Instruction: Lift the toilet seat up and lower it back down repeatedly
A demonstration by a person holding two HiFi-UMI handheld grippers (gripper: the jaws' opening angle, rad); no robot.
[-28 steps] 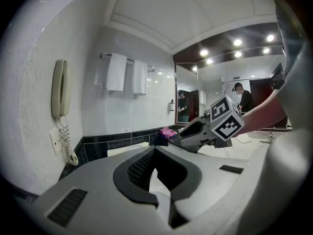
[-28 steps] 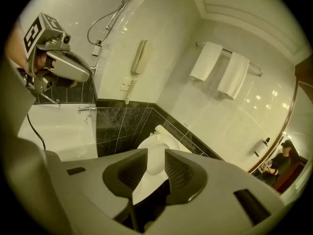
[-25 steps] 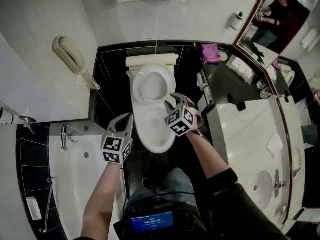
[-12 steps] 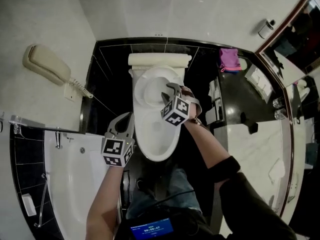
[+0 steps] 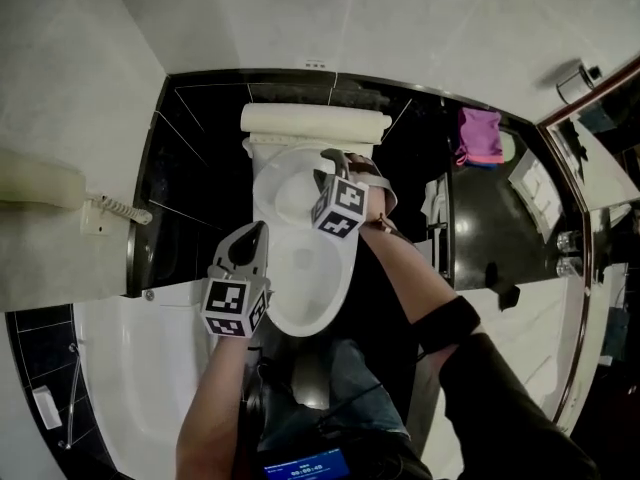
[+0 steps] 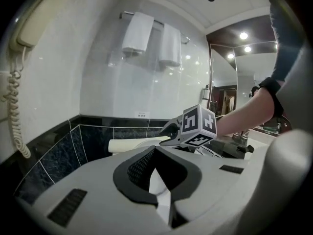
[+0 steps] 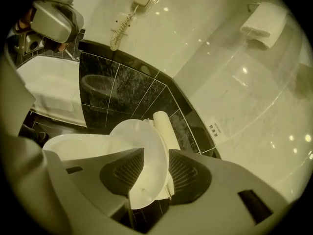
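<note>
Right gripper view: the seat (image 7: 142, 170) stands tilted up at lower centre, long axis toward the tank (image 7: 165, 126), its rim inside the right gripper (image 7: 151, 153), whose wide jaws have just been opening. The left gripper (image 5: 254, 238), closed on nothing, hangs by the left edge of the bowl (image 5: 305, 298) in the head view, clearly farther off.

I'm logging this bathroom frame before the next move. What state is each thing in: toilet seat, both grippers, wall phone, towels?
toilet seat: raised off the bowl, tilted up by the tank.
right gripper: fingers apart, just been opening, seat's rim between them.
left gripper: fingers shut, nothing between them.
wall phone: handset on its cradle.
towels: folded, hanging on the rail.
</note>
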